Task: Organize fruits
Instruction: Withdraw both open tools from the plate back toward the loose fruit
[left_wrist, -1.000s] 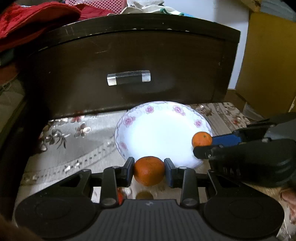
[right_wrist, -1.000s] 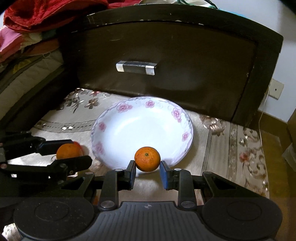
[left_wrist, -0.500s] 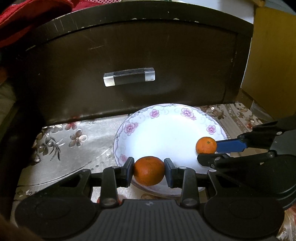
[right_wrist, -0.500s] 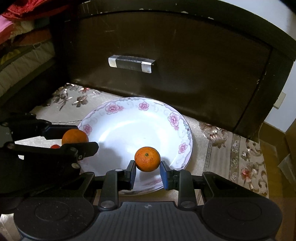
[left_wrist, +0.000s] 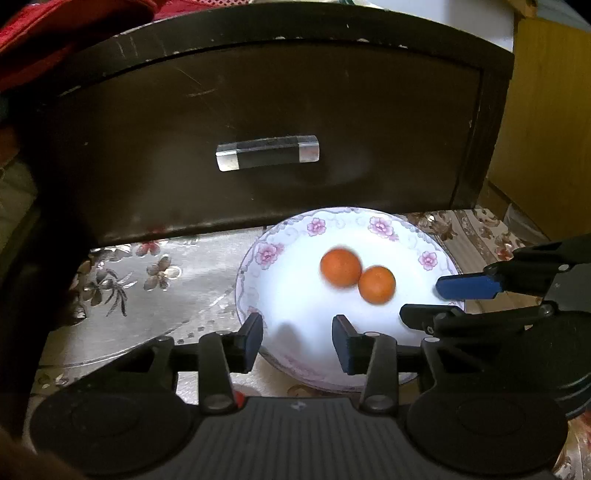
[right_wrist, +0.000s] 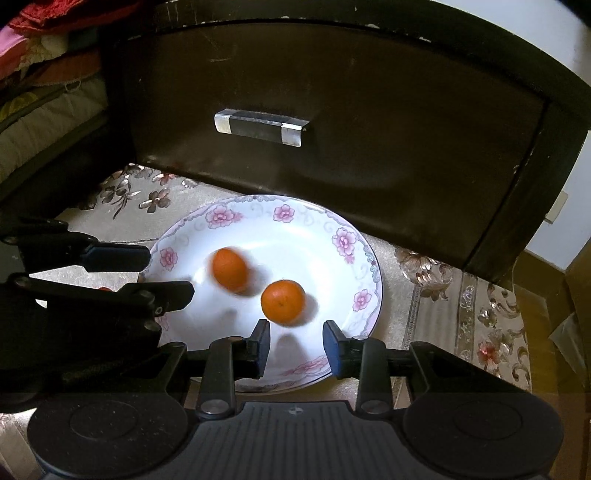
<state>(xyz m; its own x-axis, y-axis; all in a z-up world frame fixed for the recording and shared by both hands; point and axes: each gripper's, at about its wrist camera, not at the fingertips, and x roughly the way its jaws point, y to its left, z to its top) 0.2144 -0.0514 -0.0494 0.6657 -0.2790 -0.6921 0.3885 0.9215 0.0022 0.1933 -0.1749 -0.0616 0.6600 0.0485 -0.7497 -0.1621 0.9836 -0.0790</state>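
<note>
In the left wrist view, the left claw stands spread and empty over the near rim of the flowered plate; its jaws have just been opening, with nothing between them. Two oranges lie in the plate's well: the blurred orange looks to be rolling, and the second orange is just beside it, perhaps touching. The right claw reaches in from the plate's right edge. Behind stands a dark drawer front.

In the right wrist view, the right claw is likewise spread and holds nothing, its jaws just opened, with the second orange lying just past its tips. The blurred orange sits nearer the left claw.

The release appears done. To finish it well, I would hold both claws level until the rolling fruit settles, then draw straight back off the rim without nudging the plate.
</note>
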